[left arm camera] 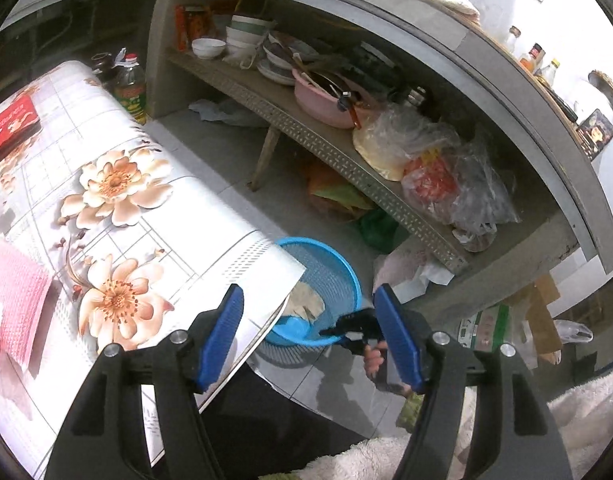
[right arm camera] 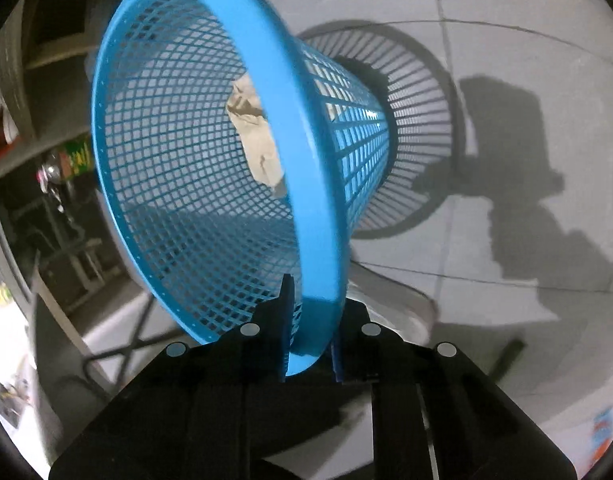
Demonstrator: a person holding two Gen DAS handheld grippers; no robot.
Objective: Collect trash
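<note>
The right tongs (right arm camera: 310, 344) are pinching the rim of the blue basket (right arm camera: 210, 152) – it is tilting above the floor (right arm camera: 506, 40), crumpled paper (right arm camera: 254, 136) lying inside. The left tongs (left arm camera: 310, 336) are hanging spread and empty beside the flowered table (left arm camera: 126, 208).

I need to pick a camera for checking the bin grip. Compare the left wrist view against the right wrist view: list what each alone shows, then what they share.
Left wrist only: the open left gripper holding nothing, the flower-patterned tablecloth, the pink plastic basin on the cluttered shelf, and clear plastic bags.

Right wrist only: the right gripper's blue pads clamped on the basket's rim, and the basket's slatted shadow on the grey floor.

Both: the blue mesh plastic waste basket, the crumpled beige paper inside it, and the right gripper.
</note>
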